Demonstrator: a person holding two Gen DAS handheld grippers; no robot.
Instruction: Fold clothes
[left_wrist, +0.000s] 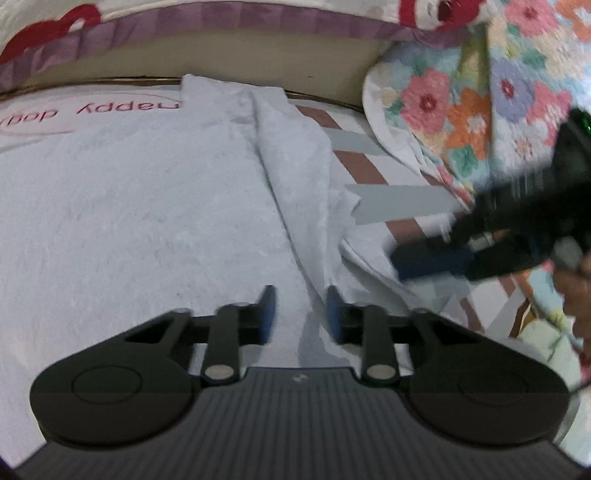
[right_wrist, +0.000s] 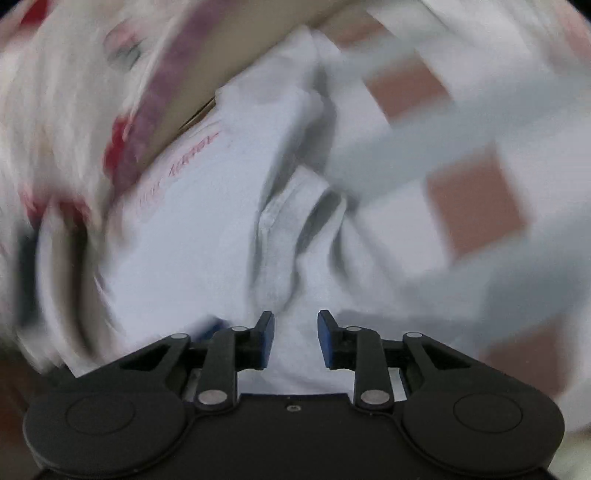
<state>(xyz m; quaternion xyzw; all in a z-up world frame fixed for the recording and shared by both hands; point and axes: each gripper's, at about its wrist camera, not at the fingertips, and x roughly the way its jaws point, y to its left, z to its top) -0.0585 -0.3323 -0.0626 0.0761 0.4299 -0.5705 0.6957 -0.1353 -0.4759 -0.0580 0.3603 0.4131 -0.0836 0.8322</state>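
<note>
A white garment with red lettering lies spread flat on the bed, its right side gathered into a long ridge. My left gripper hovers low over the garment near that ridge, open, with nothing between its blue pads. The right gripper shows in the left wrist view as a dark blurred shape at the garment's right edge. In the right wrist view, heavily blurred, the right gripper is open above the white garment and its creased fold.
The bed sheet has brown, grey and white blocks. A flowered quilt is heaped at the right. A purple-edged pillow or blanket with red prints lies along the far side. A hand shows at the right edge.
</note>
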